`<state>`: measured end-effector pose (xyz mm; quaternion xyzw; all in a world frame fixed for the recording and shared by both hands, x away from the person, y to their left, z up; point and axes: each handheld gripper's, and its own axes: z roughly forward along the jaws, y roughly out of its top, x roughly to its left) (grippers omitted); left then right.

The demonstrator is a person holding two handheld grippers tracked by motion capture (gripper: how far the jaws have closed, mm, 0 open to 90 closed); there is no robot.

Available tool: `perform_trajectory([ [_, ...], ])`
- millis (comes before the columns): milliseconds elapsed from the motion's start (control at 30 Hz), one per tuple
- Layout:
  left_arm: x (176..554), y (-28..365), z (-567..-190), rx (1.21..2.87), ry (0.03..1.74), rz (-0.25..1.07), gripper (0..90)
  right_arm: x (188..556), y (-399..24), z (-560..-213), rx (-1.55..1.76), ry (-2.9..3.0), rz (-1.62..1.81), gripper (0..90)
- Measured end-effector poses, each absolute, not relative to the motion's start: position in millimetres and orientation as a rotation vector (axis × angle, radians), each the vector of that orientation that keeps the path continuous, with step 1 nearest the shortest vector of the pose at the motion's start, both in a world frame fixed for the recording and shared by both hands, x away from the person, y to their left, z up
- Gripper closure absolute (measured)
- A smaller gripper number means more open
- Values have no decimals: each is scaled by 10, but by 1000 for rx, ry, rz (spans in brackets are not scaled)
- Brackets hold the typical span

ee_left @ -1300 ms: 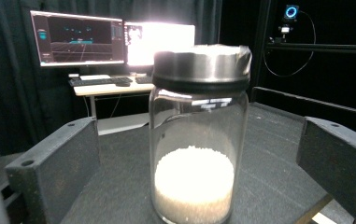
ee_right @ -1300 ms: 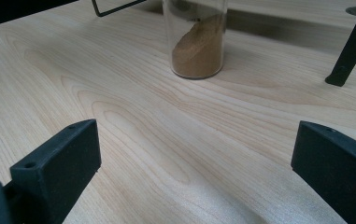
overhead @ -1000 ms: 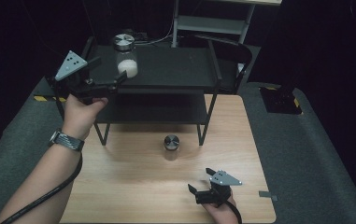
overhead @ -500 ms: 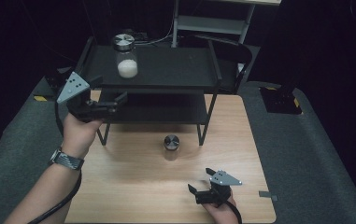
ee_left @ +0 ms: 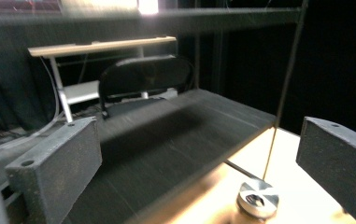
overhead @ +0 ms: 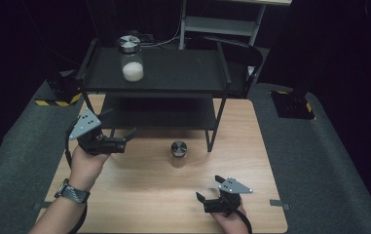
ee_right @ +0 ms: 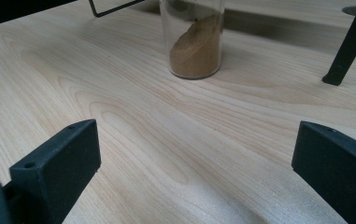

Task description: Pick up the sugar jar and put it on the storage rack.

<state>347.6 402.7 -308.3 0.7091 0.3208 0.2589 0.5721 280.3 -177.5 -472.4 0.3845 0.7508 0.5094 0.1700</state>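
While both grippers hang spread and empty | brown-powder jar [overhead: 178, 152] upright mid-table, by the shelf rack [overhead: 219, 58] front-right leg | left gripper [overhead: 127, 137] nearer — jar just rightward | right gripper [overhead: 203, 202] near front edge — farther.

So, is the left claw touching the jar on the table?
Apart. The high view shows bare wood between the left claw and the jar; its jaws stand open.

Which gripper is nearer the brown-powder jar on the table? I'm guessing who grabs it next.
Left, narrowly. The left gripper is open beside the brown-powder jar, on its left; the right gripper is open, nearer the person.
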Motion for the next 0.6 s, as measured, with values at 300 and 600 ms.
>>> perform_trajectory([
  [300,3332,4061,-3430,1704,766,579,3,2805,-1768,-4719,1100,2133,1441,10],
  [600,3201,4093,-3800,1746,826,540,3,2797,-1754,-4715,1097,2132,1432,9],
])
